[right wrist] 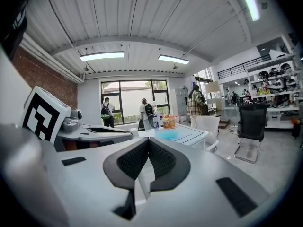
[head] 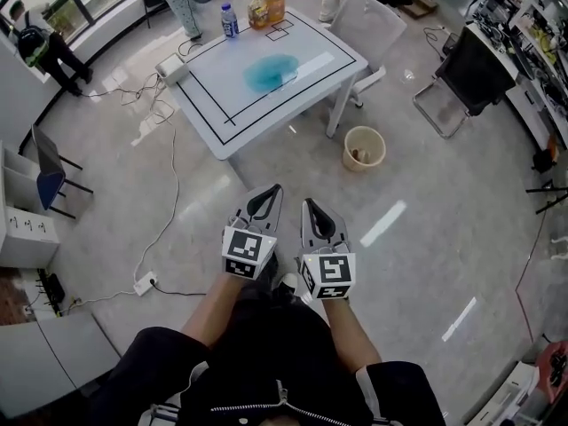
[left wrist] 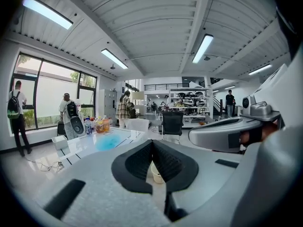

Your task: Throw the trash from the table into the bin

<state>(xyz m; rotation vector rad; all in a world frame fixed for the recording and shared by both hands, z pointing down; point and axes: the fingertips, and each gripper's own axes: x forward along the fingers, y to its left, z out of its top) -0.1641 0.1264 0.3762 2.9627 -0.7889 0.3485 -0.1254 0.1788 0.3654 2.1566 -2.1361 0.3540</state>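
Observation:
A white table with black border lines stands ahead of me. On it lies a crumpled blue piece of trash, also seen as a blue patch from the gripper views. A beige bin stands on the floor by the table's near right corner and shows between the left jaws. Both grippers are held side by side over the floor, well short of the table. My left gripper is shut and empty. My right gripper is shut and empty too.
Three bottles stand at the table's far edge and a white box at its left corner. A white chair and a black chair stand to the right. Cables and a power strip lie on the floor at left. People stand by the far windows.

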